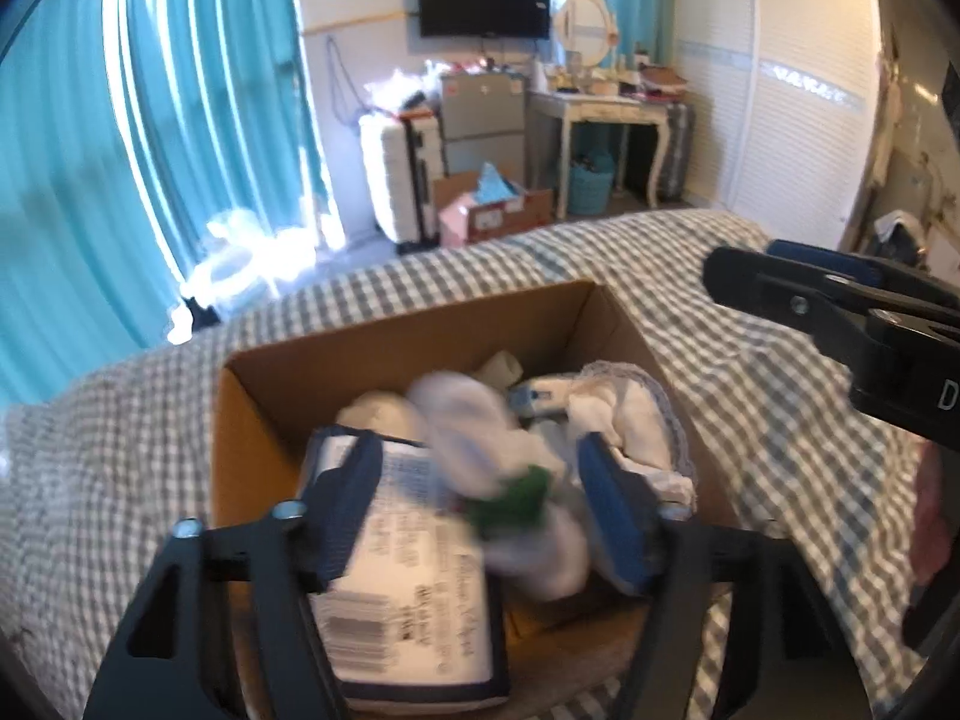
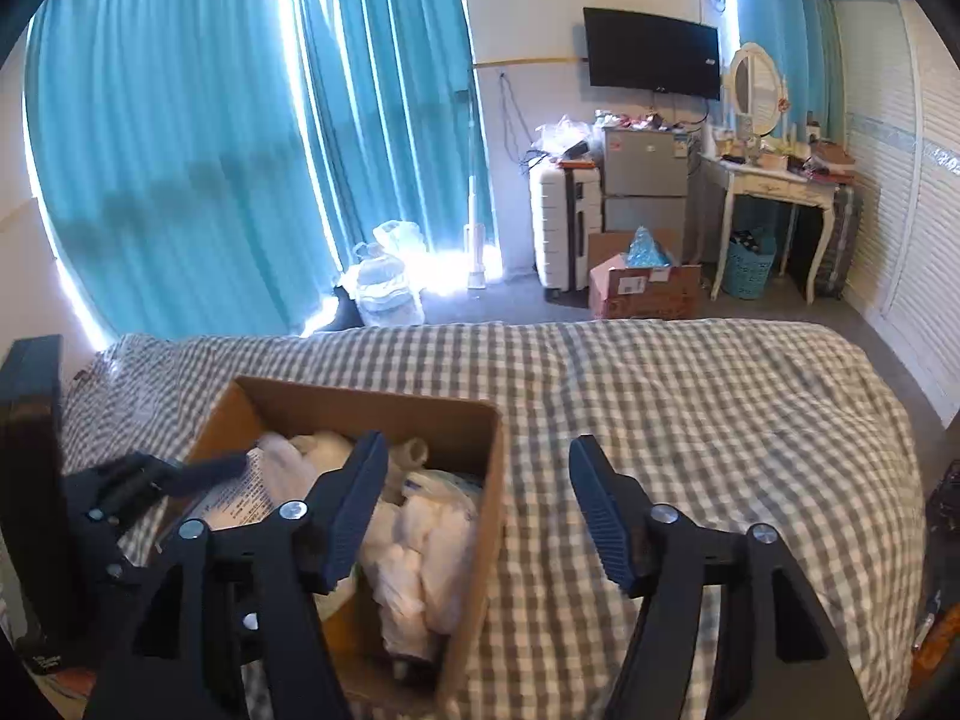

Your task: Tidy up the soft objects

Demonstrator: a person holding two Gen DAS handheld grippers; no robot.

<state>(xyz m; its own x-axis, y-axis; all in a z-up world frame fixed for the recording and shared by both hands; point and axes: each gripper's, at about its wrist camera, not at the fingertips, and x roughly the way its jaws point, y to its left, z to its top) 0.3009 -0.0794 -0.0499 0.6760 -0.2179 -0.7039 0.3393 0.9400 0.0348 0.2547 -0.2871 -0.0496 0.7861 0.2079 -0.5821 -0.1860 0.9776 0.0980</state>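
Observation:
An open cardboard box (image 1: 414,324) sits on the checked bed (image 1: 750,360) and holds soft white things. My left gripper (image 1: 480,504) is open right over the box. Between its fingers a blurred white sock with a green patch (image 1: 516,498) is loose over a labelled white packet (image 1: 408,564). A white frilled cloth (image 1: 624,420) lies at the box's right. My right gripper (image 2: 477,504) is open and empty above the box's right wall (image 2: 474,516); it also shows in the left wrist view (image 1: 780,282). The left gripper shows in the right wrist view (image 2: 174,474).
The checked bed (image 2: 690,420) stretches right of the box. Beyond it are teal curtains (image 2: 180,150), a white suitcase (image 2: 564,228), a floor carton (image 2: 648,282), a dressing table (image 2: 768,180) and a water jug (image 2: 384,288).

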